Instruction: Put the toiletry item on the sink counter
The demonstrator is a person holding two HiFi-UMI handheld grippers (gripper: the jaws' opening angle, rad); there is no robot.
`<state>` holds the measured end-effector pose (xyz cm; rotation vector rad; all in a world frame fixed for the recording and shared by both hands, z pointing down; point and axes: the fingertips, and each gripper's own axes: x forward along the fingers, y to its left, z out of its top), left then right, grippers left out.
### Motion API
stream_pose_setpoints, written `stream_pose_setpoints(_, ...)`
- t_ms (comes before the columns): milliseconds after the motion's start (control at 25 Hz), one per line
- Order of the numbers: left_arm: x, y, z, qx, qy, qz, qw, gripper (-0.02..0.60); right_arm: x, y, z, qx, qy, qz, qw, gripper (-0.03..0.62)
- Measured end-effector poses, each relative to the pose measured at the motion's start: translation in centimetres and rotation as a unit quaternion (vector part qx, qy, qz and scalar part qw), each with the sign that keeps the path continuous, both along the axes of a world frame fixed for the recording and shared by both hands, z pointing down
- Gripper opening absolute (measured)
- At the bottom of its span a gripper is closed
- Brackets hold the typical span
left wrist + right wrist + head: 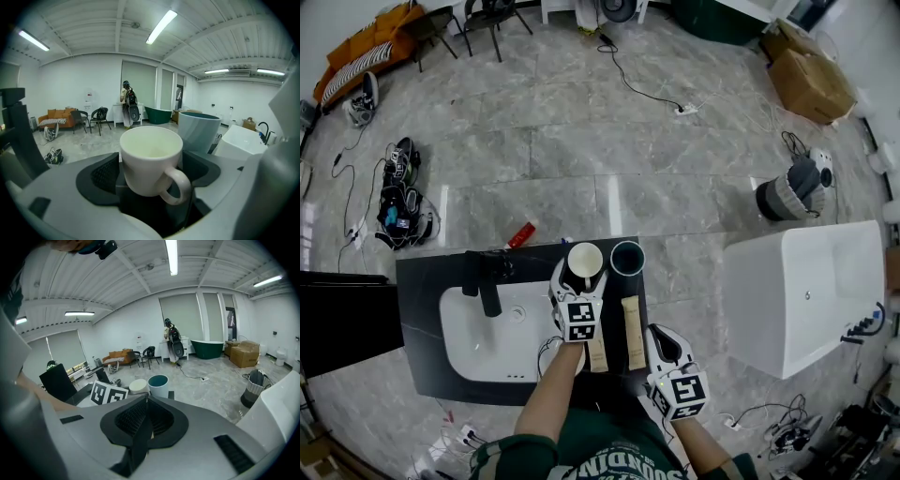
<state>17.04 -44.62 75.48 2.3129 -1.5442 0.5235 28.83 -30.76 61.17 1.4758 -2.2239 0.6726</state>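
White mug (585, 262) stands clamped in our left gripper (581, 281) on the dark desk (422, 291) beside a teal cup (627, 258). Our right gripper (146, 418) is closed, empty. Only letting go remains, we judge.

Empty white mug (585, 262) upright at sink counter (427, 281)

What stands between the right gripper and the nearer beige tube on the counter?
Nothing visible. The right gripper, jaws together and empty, sits just right of the beige tube on the black counter. The white mug, in the left gripper, is farther back.
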Motion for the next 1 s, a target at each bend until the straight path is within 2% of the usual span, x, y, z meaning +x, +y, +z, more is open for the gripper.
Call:
stream_pose_setpoints(280,-0.9,3.6,0.9,-0.038,-0.015,-0.002,0.9992,0.415,-1.2,0.5,-0.6,0.007,-0.013,-0.023,1.0,0.043)
stream_pose_setpoints(560,-3.0,7.8,-1.6,-0.049,-0.012,-0.02,0.9985,0.397,-2.7,1.4,-2.5,0.036,-0.022,-0.043,0.998,0.043)
stream_pose_setpoints(640,-3.9,9.1,-2.8,-0.045,-0.015,-0.027,0.9985,0.334,-3.4,1.9,-3.2,0.049,-0.023,-0.05,0.997,0.043)
stream_pose_setpoints(720,-4.8,10.2,-4.3,-0.03,-0.025,-0.029,0.9988,0.246,-4.3,2.3,-3.7,0.059,-0.024,-0.057,0.996,0.043)
stream_pose_setpoints(760,-5.2,10.8,-5.1,-0.017,-0.032,-0.027,0.999,0.189,-4.8,2.6,-3.9,0.063,-0.025,-0.06,0.996,0.043)
stream_pose_setpoints(800,-5.6,11.4,-5.8,-0.002,-0.041,-0.022,0.9989,0.078,-5.3,3.0,-4.2,0.068,-0.027,-0.063,0.995,0.043)
stream_pose_setpoints(840,-5.8,12.0,-6.6,0.011,-0.048,-0.014,0.9987,0.014,-5.9,3.4,-4.5,0.073,-0.029,-0.066,0.995,0.043)
stream_pose_setpoints(1000,-7.0,14.3,-8.3,0.028,-0.048,0.011,0.9984,0.011,-8.6,4.6,-5.6,0.094,-0.033,-0.09,0.991,0.043)
